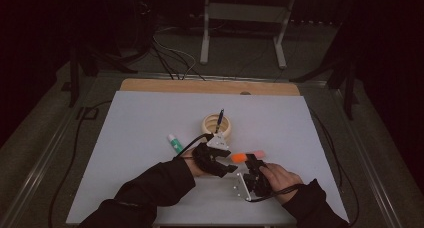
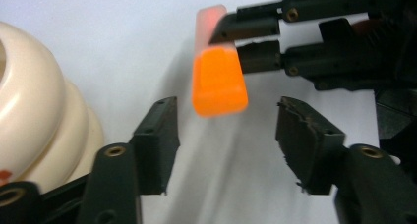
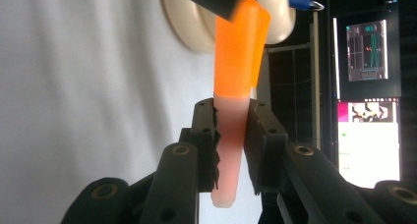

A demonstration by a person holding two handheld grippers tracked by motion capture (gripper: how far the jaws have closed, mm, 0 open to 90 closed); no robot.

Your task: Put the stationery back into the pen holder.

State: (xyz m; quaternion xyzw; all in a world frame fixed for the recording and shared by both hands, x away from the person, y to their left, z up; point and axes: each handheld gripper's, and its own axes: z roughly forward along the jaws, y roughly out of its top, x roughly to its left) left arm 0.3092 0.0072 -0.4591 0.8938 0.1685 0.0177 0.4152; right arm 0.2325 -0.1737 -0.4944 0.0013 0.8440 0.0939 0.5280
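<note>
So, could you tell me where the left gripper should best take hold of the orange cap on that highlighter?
Probably across the orange cap's two broad flat faces, coming in from its free end. The right gripper is clamped on the pink barrel behind it, so that end is taken. The left gripper already stands open facing the cap.

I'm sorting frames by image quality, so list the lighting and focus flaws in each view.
High view: room dark, only the white table lit. Left gripper view: orange cap overexposed and soft, cream ribbed holder blurred at the edge. Right gripper view: orange highlighter glows, monitor behind blown out, right gripper jaws sharp.
</note>
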